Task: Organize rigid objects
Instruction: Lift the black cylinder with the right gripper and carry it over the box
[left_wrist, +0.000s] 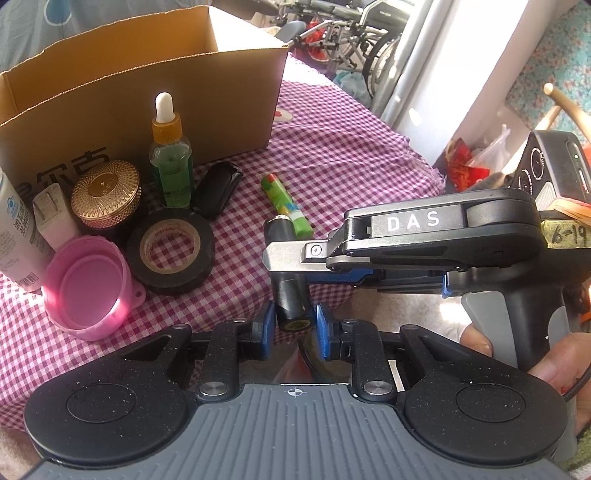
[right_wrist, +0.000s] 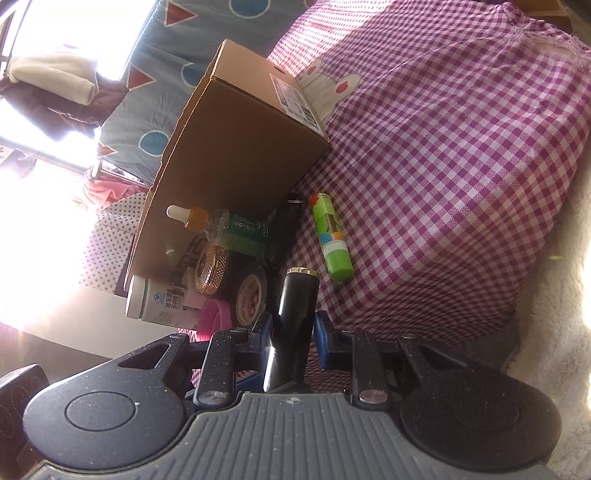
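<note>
From the left wrist view, a black tube (left_wrist: 290, 280) with a gold-rimmed end sits between the blue pads of the left tool (left_wrist: 294, 320). The pads stand just beside the tube's lower end, one on each side. They look close to it, but I cannot tell if they press it. The right tool (left_wrist: 291, 264) comes in from the right side and crosses the tube's middle. Its fingers seem to pinch the tube there. Behind it lie a green stick (left_wrist: 286, 205), a black tape roll (left_wrist: 170, 250), a pink lid (left_wrist: 88, 291), a gold jar (left_wrist: 106, 195), a dropper bottle (left_wrist: 170, 166) and an open box (left_wrist: 147, 96), all on the checked cloth (left_wrist: 351, 155).

From the right wrist view, the tube (right_wrist: 295, 314) runs forward between the right tool's pads (right_wrist: 293, 334). The pads pinch its lower part. The box (right_wrist: 236, 147) is well apart from it, past the other things.

I think the tube is hard, light and smooth, so it could slip or spin. Holding it across the middle of its round side, with flat pads, seems best. The gold end (right_wrist: 303, 272) is narrow, so it is a poor place to hold.
</note>
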